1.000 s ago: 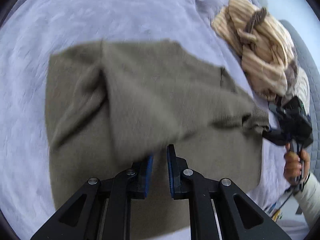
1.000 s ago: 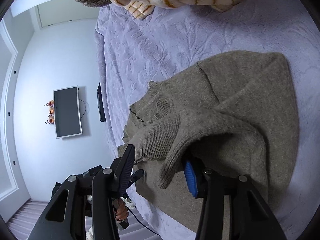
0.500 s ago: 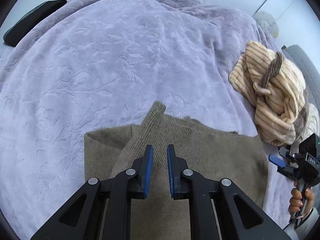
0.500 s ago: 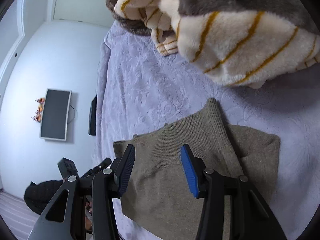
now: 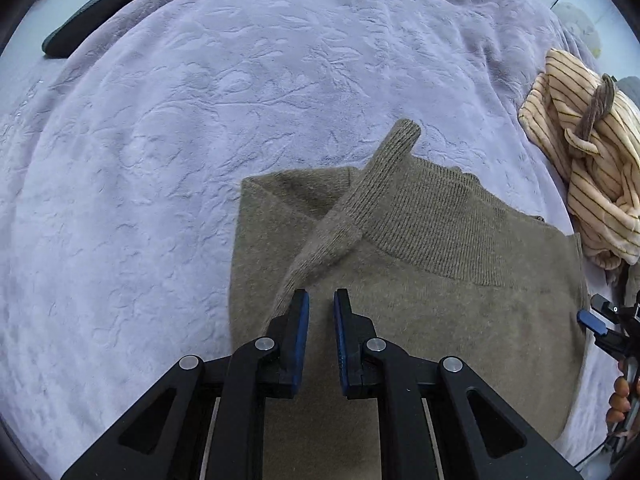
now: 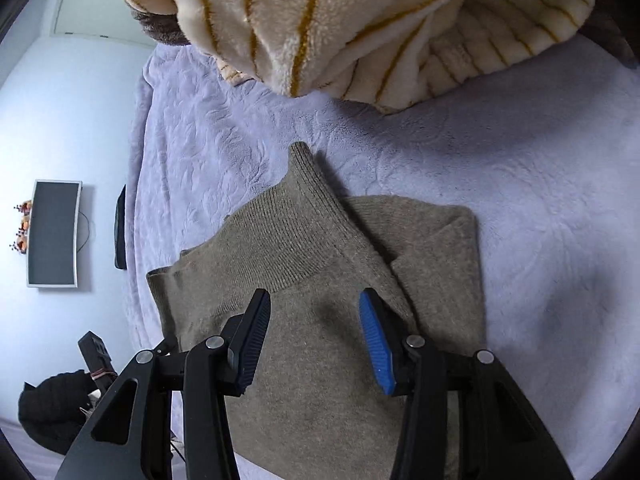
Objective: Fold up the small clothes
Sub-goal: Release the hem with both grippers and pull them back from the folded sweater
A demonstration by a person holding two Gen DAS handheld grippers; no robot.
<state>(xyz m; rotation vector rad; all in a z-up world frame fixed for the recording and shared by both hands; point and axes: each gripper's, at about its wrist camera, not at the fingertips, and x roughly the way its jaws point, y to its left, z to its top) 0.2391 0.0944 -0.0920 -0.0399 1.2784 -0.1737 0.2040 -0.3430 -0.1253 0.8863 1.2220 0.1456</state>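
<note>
An olive-brown knit sweater (image 5: 460,280) lies folded on the lavender blanket (image 5: 200,120), one sleeve laid diagonally across it with its cuff (image 5: 400,136) past the ribbed hem. My left gripper (image 5: 320,300) hovers over the sweater beside the sleeve, jaws narrowly apart and holding nothing. In the right wrist view the same sweater (image 6: 320,340) lies below my right gripper (image 6: 314,304), which is wide open and empty. The right gripper also shows at the left view's right edge (image 5: 600,324).
A cream striped fleece garment (image 5: 580,152) is heaped at the sweater's right and fills the top of the right wrist view (image 6: 360,20). A dark flat object (image 5: 104,12) lies at the blanket's far left edge. A wall screen (image 6: 52,232) hangs beyond the bed.
Both grippers let go of the sweater and pulled back. The sweater, lifted and mid-fold a second ago, now lies flat and folded with the sleeve across it.
</note>
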